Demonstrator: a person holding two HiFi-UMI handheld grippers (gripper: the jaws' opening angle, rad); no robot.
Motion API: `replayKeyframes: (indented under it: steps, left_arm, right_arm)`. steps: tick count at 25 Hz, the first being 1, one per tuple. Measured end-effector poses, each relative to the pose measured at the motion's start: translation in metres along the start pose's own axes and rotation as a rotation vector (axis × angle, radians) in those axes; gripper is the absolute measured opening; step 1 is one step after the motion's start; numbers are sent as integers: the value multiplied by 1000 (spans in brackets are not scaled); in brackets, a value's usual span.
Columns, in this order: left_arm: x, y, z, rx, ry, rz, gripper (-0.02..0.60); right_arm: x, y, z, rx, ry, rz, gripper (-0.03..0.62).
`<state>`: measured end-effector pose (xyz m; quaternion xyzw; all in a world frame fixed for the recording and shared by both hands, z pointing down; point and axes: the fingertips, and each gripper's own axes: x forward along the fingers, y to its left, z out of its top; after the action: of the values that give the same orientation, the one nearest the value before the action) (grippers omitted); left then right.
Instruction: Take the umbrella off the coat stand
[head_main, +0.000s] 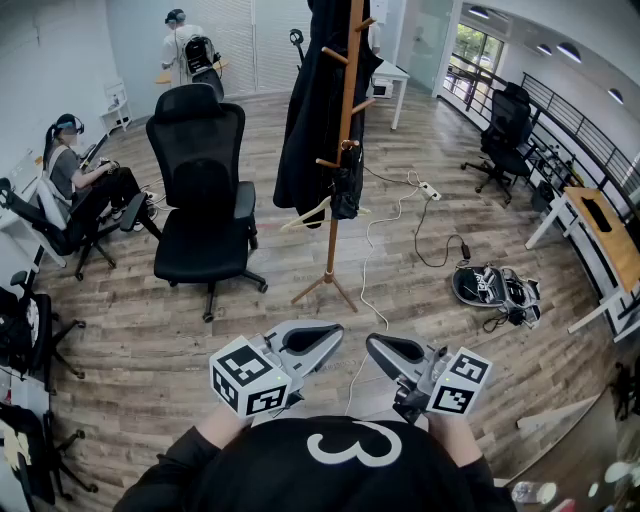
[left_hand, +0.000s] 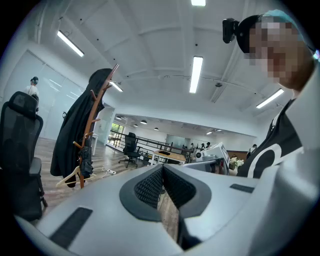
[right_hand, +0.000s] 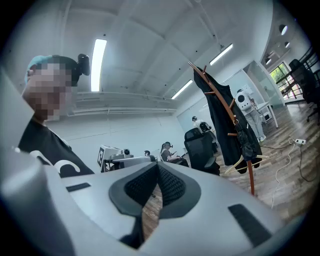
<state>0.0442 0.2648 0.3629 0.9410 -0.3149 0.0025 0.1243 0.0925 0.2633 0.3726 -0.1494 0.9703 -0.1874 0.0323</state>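
A wooden coat stand (head_main: 338, 150) rises from the wood floor in the middle of the head view. A long black coat (head_main: 310, 110) hangs on it. The folded dark umbrella (head_main: 345, 192) hangs from a peg on the pole, with a wooden hanger (head_main: 305, 215) beside it. My left gripper (head_main: 335, 332) and right gripper (head_main: 372, 344) are low in front of my chest, well short of the stand, both shut and empty. The left gripper view shows the stand (left_hand: 92, 125) and the umbrella (left_hand: 86, 160) far left of its jaw tips (left_hand: 162, 167). In the right gripper view the umbrella (right_hand: 247, 142) hangs far right of the tips (right_hand: 157, 165).
A black office chair (head_main: 205, 190) stands just left of the stand. A white cable and power strip (head_main: 428, 190) trail over the floor to its right, near a bag (head_main: 495, 287). Desks (head_main: 600, 230) line the right side. A seated person (head_main: 80, 180) is at far left.
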Motion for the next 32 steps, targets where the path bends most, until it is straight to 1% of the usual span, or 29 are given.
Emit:
replayKeyframes:
  steps: [7,11,15,22,25,32]
  left_arm:
    - [2,0,2,-1,-2,-12,17]
    - [9,-3,-4,-1,16,-17,17]
    - [12,5,-7,-13,20,2,17]
    - [27,37,-7,-29,28,43,17]
    - [39,55,-2,-37,29,55,17]
    - [77,107,7,-63,43,87,17]
  right_arm:
    - [-3,2,-1,0,0,-12,26]
    - [-6,-3,-3,13,-2,-13,26]
    - [-3,-12,-2,38,-18,-5,26]
    - [12,-49,2,59,-19,16,28]
    - [22,-67,12,58,-21,27,28]
    - [43,-125,34,47,-9,38,28]
